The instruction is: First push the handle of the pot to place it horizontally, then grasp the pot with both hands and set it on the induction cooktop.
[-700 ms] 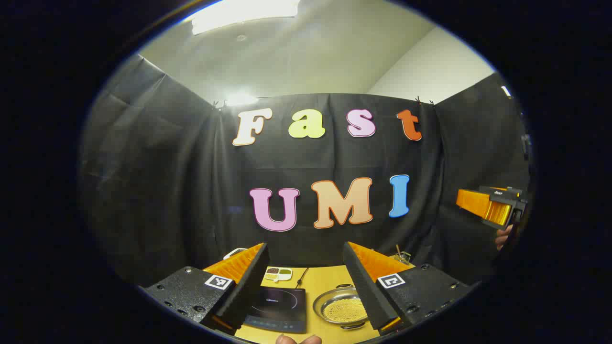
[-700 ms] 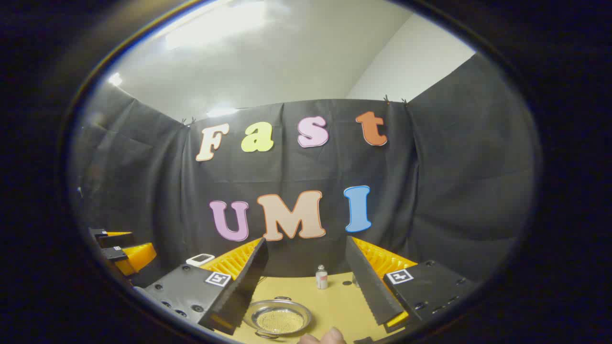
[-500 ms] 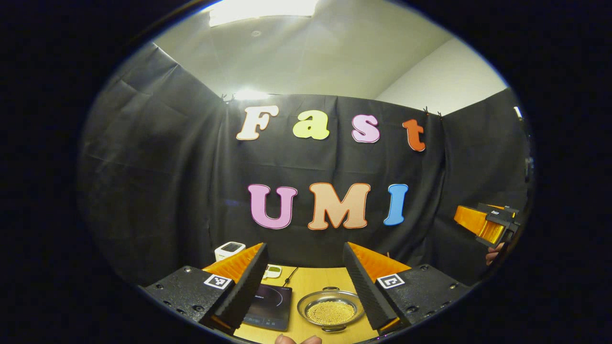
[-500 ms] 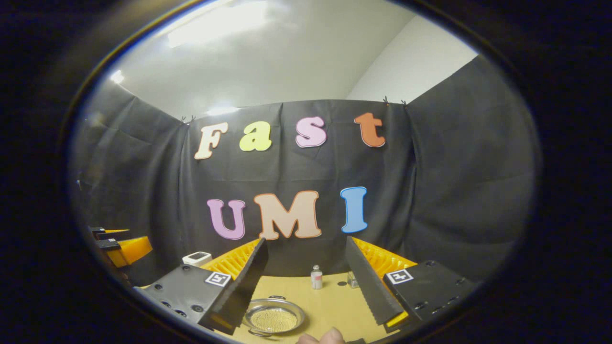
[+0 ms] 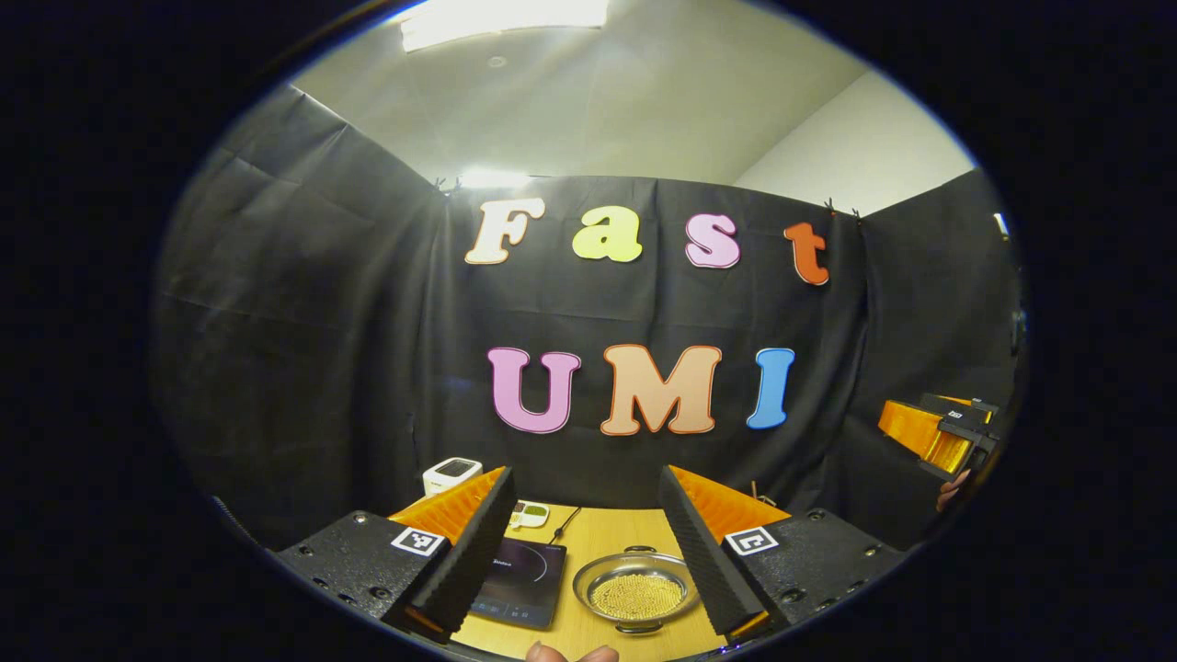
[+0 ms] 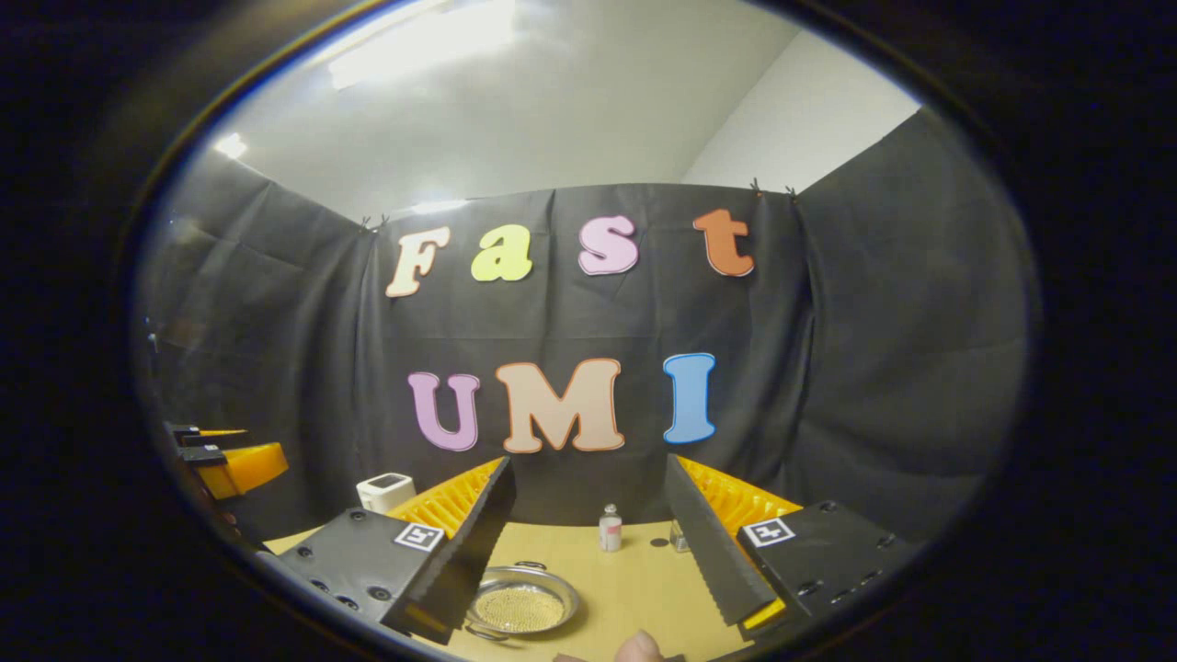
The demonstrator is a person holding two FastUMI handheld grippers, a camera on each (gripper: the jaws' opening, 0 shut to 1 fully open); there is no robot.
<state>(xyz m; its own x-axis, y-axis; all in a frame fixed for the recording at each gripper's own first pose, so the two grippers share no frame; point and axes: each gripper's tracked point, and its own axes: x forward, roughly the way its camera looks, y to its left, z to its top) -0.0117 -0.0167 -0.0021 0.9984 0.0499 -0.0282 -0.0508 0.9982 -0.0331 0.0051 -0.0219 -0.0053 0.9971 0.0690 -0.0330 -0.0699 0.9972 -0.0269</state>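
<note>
Both grippers are held high above the wooden table [image 5: 602,533], aimed at the booth wall. The left gripper [image 5: 586,552] has its fingers spread wide, nothing between them; the right gripper [image 6: 588,552] is likewise spread and empty. The pot [image 5: 636,593], a shallow metal pan with small loop handles and yellow grains inside, sits on the table near the front edge, just right of the induction cooktop [image 5: 519,581] and not on it. In the right gripper view the pot [image 6: 519,602] lies low at the left, partly behind the left finger. A small bottle [image 6: 610,528] stands farther back. A white box device [image 5: 451,473] sits at the far left, with a small sectioned dish [image 5: 529,513] beside it.
</note>
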